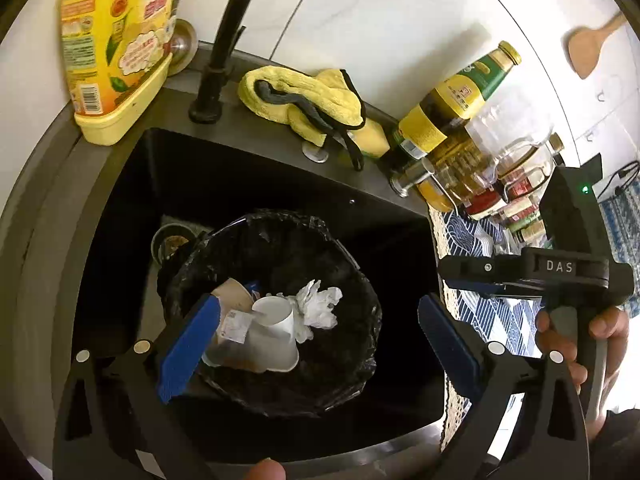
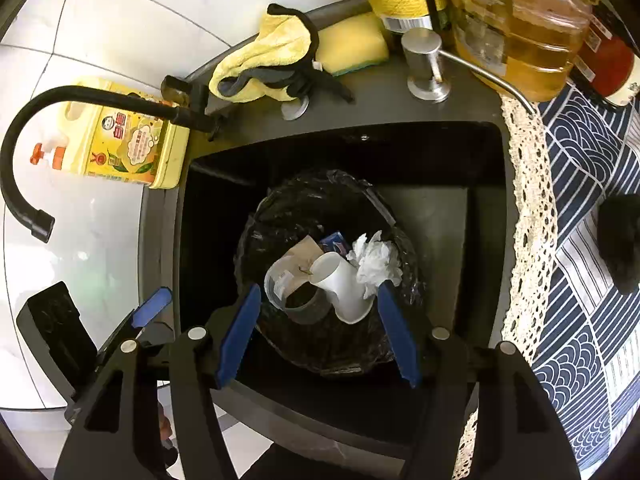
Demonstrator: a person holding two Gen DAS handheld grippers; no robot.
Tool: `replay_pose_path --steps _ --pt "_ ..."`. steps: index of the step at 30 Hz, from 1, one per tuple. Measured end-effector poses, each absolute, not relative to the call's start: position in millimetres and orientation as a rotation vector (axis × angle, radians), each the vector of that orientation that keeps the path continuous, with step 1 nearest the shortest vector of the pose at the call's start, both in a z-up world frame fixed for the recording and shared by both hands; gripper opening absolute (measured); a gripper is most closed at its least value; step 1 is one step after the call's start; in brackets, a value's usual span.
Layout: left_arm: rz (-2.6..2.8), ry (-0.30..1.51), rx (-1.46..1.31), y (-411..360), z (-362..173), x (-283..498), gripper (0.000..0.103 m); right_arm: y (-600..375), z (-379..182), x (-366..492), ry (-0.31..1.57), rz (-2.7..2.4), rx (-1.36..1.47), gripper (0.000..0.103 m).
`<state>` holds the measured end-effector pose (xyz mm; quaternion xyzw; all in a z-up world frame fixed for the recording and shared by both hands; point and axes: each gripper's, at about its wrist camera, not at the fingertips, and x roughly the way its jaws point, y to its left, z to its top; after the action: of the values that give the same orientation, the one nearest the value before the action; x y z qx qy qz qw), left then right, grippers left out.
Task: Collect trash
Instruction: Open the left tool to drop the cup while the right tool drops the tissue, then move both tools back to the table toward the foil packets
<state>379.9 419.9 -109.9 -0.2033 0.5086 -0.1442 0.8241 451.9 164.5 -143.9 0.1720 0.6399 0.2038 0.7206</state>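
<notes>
A bin lined with a black bag (image 1: 344,364) (image 2: 304,200) stands inside the dark sink (image 1: 132,208) (image 2: 432,160). In it lie a white paper cup (image 1: 276,316) (image 2: 340,280), a crumpled white tissue (image 1: 320,308) (image 2: 376,260), a brown paper cup (image 1: 234,294) (image 2: 304,248) and a clear plastic cup (image 2: 276,280). My left gripper (image 1: 320,320) hangs above the bin, open wide, nothing between its blue pads. My right gripper (image 2: 319,292) also hovers over the bin, open, its pads apart with the trash below them. In the left wrist view the right gripper (image 1: 536,272) shows at the right, held by a hand.
A yellow detergent bottle (image 1: 116,40) (image 2: 132,140) and a black faucet (image 1: 224,40) (image 2: 80,96) stand behind the sink. A yellow cloth (image 1: 304,96) (image 2: 264,64), a sponge (image 2: 352,44), a metal soap pump (image 2: 424,64) and several bottles (image 1: 452,120) crowd the back rim. A patterned lace-edged cloth (image 2: 580,200) covers the counter on the right.
</notes>
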Motion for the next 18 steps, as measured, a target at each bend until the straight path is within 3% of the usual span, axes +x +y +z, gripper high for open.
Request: replay_pose_path --steps 18 --pt "-0.303 1.069 -0.395 390.1 -82.9 351.6 0.096 128.8 -114.0 412.9 1.319 0.455 0.265 0.062"
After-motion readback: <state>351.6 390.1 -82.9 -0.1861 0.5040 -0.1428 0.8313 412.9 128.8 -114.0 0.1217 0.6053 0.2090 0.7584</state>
